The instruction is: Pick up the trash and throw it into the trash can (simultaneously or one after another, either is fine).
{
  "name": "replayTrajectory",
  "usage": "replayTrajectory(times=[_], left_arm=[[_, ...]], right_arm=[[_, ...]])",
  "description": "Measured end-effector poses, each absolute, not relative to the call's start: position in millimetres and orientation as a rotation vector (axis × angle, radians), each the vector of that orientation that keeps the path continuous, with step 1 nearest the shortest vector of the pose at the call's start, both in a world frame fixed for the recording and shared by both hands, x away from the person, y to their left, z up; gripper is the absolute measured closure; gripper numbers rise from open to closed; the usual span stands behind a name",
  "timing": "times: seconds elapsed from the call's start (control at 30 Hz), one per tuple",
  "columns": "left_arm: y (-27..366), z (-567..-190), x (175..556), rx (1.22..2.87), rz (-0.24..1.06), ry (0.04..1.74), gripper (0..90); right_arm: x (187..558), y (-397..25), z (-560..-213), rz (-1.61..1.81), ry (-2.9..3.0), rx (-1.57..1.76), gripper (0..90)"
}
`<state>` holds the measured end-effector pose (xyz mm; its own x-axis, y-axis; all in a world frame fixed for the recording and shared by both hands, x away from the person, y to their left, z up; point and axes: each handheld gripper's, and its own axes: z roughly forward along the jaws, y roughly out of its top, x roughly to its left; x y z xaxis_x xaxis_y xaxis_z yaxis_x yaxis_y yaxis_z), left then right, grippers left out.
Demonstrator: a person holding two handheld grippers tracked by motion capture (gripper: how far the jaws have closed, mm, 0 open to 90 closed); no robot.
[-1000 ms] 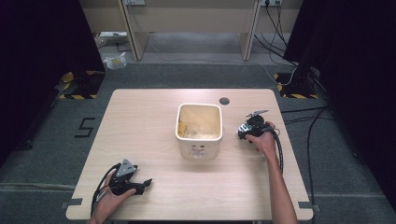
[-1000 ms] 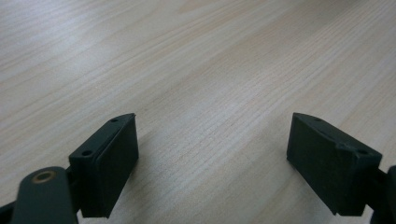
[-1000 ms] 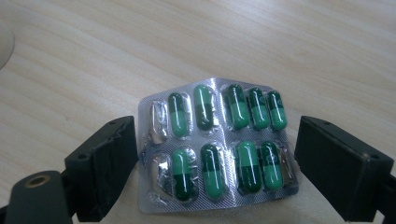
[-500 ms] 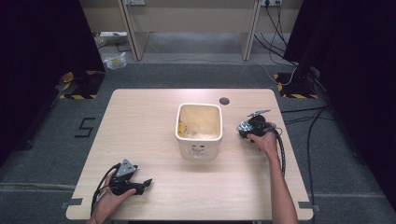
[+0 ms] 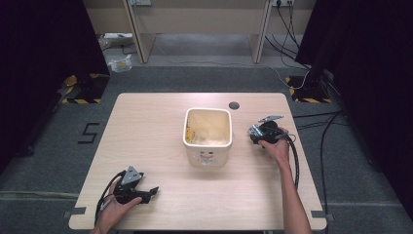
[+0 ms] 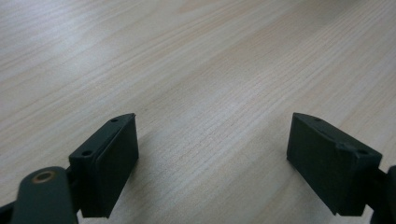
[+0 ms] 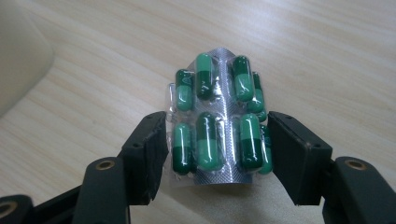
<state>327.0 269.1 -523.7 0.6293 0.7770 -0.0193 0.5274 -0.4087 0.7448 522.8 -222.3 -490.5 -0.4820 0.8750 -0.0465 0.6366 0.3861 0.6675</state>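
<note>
While clamped, one blister pack (image 7: pixel 217 119), eight capsules (image 7: pixel 209 140)

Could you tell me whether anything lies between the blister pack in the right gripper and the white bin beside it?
Nothing visible does. The right gripper holds the silver blister pack of green capsules just right of the square cream-white plastic bin, with bare wooden table between.

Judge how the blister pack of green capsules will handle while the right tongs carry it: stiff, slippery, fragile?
The blister pack looks bowed between the right tongs, so it is probably thin and flexible. Its glossy foil and plastic suggest it could slip if the hold loosens. It seems light, since an edge pinch carries it; a harder squeeze might crease it.
</note>
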Motion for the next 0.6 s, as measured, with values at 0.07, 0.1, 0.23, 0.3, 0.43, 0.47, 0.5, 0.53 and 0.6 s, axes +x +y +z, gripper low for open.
replayTrajectory(times=[0.07, 0.1, 0.23, 0.3, 0.43, 0.47, 0.5, 0.53, 0.6], left_arm=[[269, -524, 327, 2.108, 0.43, 1.016, 15.6], [269, -524, 327, 2.108, 0.43, 1.016, 15.6], [269, -524, 327, 2.108, 0.43, 1.016, 15.6], [269, -524, 327, 2.108, 0.43, 1.016, 15.6], [269, -524, 327, 2.11, 0.429, 1.017, 15.6], [269, -524, 327, 2.108, 0.43, 1.016, 15.6], [269, -524, 327, 2.108, 0.43, 1.016, 15.6], [269, -524, 327, 2.108, 0.43, 1.016, 15.6], [269, -524, 327, 2.108, 0.43, 1.017, 15.6]], right_arm=[[520, -221, -485, 0.843, 2.249, 1.303, 39.8], [519, -221, -481, 0.853, 2.247, 1.294, 39.8], [513, -221, -468, 0.905, 2.23, 1.261, 39.7], [509, -220, -461, 0.925, 2.221, 1.253, 39.7], [502, -218, -448, 0.966, 2.215, 1.234, 39.3], [500, -218, -444, 0.974, 2.215, 1.224, 39.2], [498, -217, -441, 0.974, 2.215, 1.22, 39.1], [496, -216, -437, 0.98, 2.211, 1.212, 39.0], [492, -214, -429, 0.998, 2.207, 1.2, 38.9]])
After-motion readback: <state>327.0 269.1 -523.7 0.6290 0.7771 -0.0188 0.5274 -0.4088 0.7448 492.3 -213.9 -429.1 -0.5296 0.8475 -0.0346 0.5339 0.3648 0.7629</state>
